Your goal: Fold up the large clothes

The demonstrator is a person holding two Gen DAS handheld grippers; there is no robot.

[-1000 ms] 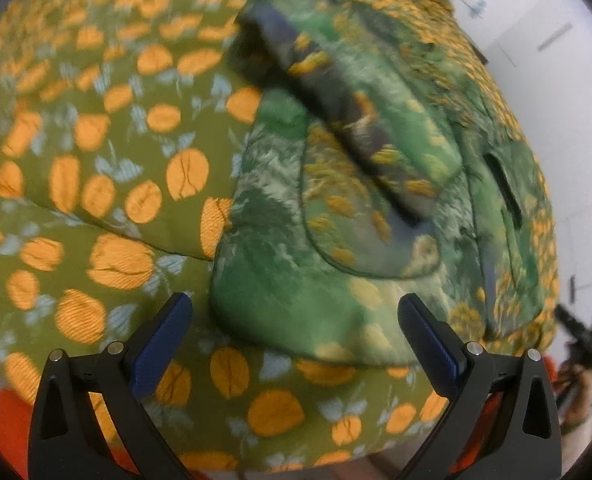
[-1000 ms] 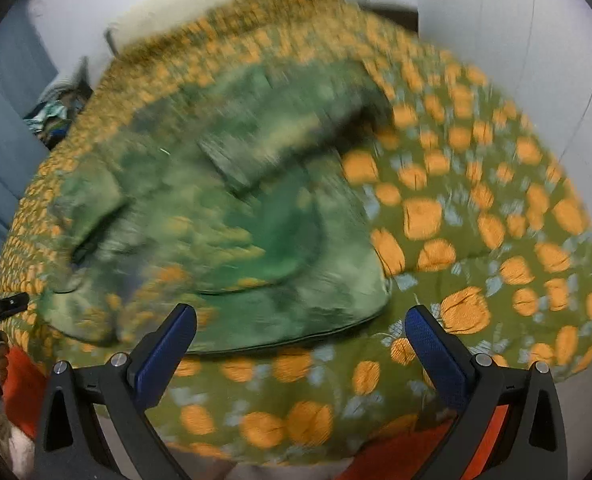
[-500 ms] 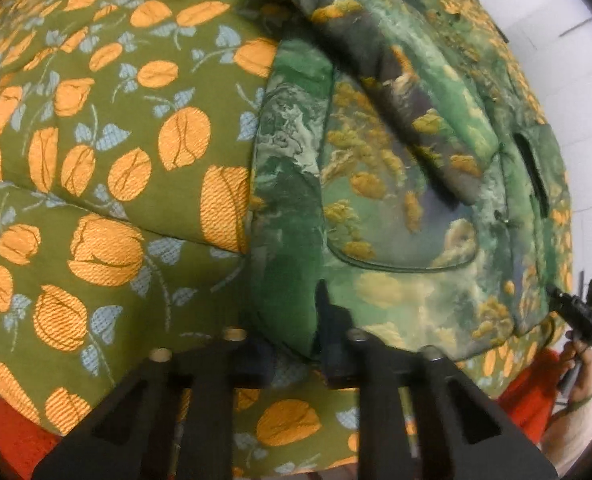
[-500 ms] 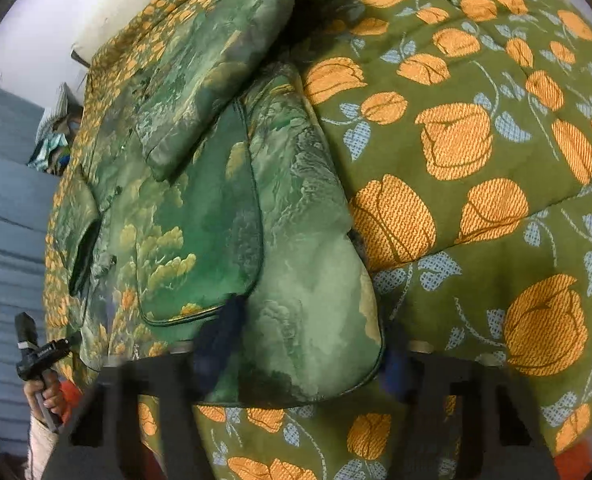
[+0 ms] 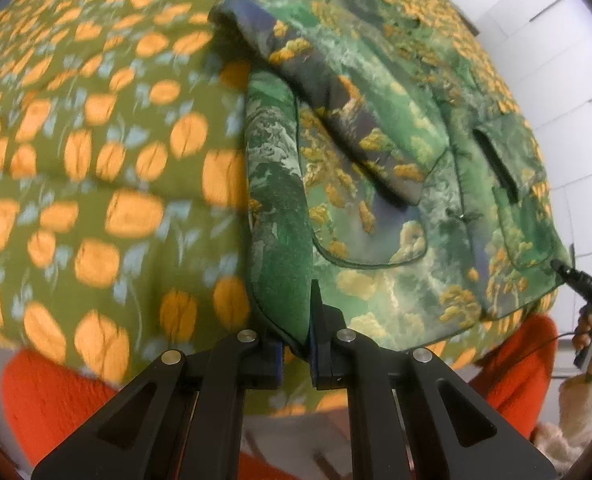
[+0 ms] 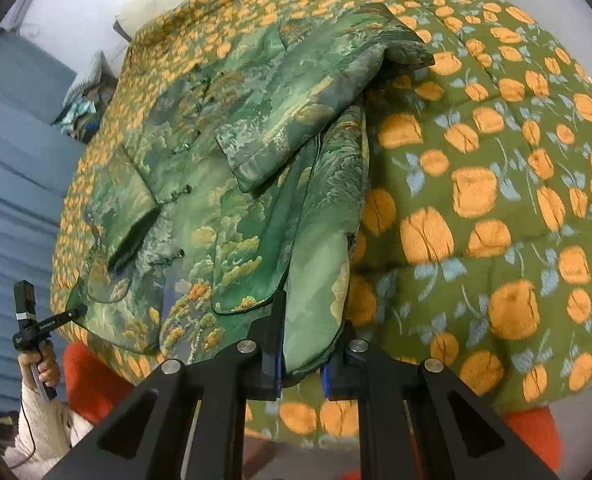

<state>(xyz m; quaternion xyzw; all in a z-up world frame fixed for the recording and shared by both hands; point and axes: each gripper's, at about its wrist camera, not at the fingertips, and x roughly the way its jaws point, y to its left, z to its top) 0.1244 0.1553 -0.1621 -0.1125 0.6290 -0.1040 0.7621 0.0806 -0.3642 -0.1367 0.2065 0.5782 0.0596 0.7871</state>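
Green landscape-patterned quilted jacket (image 5: 375, 168) lies flat, sleeves folded in, on the olive quilt with orange tulips (image 5: 96, 160), its hem at the quilt's near edge. It looks thick, soft and fairly heavy. The left gripper (image 5: 296, 350) and right gripper (image 6: 301, 364) have their jaws closed on the two hem corners, with open quilt beyond the jacket for folding.

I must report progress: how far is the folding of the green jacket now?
Done: both sleeves lie folded across the jacket on the quilt. In hand: the left tool and right tool each pinch a bottom hem corner. Left: folding the hem up toward the collar.
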